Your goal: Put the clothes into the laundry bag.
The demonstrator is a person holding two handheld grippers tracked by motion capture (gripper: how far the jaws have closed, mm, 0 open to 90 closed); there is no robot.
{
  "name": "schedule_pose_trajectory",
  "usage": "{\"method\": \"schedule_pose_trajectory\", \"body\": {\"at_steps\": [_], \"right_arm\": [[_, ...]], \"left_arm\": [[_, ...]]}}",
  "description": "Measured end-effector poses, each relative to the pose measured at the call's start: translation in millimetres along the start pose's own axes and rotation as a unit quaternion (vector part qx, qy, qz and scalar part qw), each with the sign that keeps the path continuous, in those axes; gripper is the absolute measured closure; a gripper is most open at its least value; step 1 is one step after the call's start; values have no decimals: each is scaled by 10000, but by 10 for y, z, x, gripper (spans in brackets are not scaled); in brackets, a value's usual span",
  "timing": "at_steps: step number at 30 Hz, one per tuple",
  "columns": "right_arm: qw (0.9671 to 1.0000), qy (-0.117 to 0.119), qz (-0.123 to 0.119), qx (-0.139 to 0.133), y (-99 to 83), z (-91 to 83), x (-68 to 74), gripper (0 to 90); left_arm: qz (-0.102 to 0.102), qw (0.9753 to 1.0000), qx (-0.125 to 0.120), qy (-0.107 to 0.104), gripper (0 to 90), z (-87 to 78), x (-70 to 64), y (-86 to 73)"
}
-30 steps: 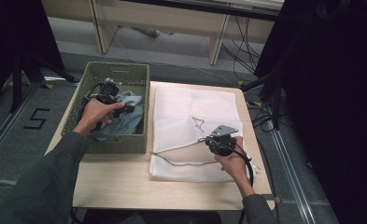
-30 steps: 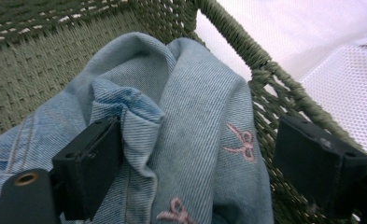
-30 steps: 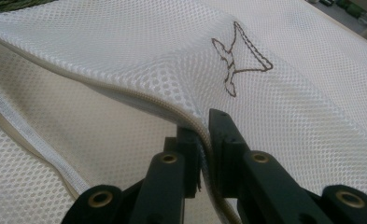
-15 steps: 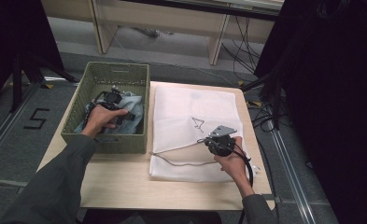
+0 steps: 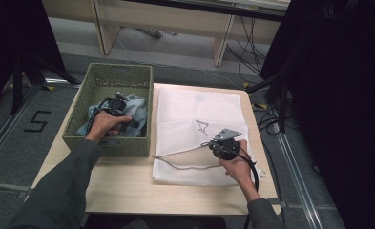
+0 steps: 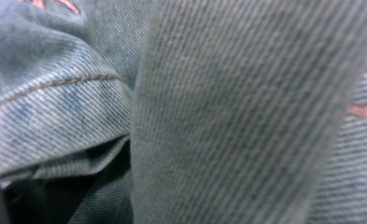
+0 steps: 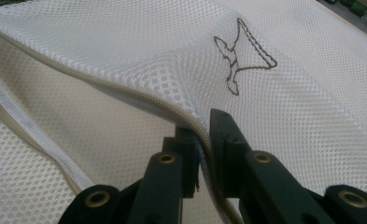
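At nine o'clock on the table the left gripper [image 5: 114,110], its jaws hidden, is buried in soft, heavyish denim [image 6: 228,121] inside the basket [image 5: 147,102], best grabbed at a thick fold, while the right gripper [image 7: 203,135] pinches the limp mesh bag's [image 7: 125,60] raised hem.

A light wooden table [image 5: 128,186] sits on grey floor. A "5" marking [image 5: 37,121] lies left, cables [image 5: 271,119] trail right.
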State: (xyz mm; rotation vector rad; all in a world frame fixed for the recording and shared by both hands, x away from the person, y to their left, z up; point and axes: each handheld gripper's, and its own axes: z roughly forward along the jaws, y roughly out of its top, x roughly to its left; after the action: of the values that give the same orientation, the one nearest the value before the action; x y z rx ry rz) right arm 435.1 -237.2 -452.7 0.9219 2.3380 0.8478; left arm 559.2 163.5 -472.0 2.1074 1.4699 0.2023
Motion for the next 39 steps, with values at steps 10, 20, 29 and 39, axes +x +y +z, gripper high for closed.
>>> {"method": "schedule_pose_trajectory", "body": {"at_steps": [10, 20, 29, 39], "right_arm": [[10000, 1, 2, 10, -1, 5, 2, 823], [10000, 13, 5, -6, -3, 1, 0, 825], [10000, 29, -5, -42, -5, -1, -14, 831], [10000, 24, 29, -74, -2, -11, -24, 831]], "left_arm": [[789, 9962, 374, -38, 37, 81, -112, 4], [726, 9971, 202, 136, 690, -9, -72, 12], [460, 9978, -468, -29, 728, -305, -6, 119], [290, 9940, -1048, -148, 732, -939, 121, 222]]}}
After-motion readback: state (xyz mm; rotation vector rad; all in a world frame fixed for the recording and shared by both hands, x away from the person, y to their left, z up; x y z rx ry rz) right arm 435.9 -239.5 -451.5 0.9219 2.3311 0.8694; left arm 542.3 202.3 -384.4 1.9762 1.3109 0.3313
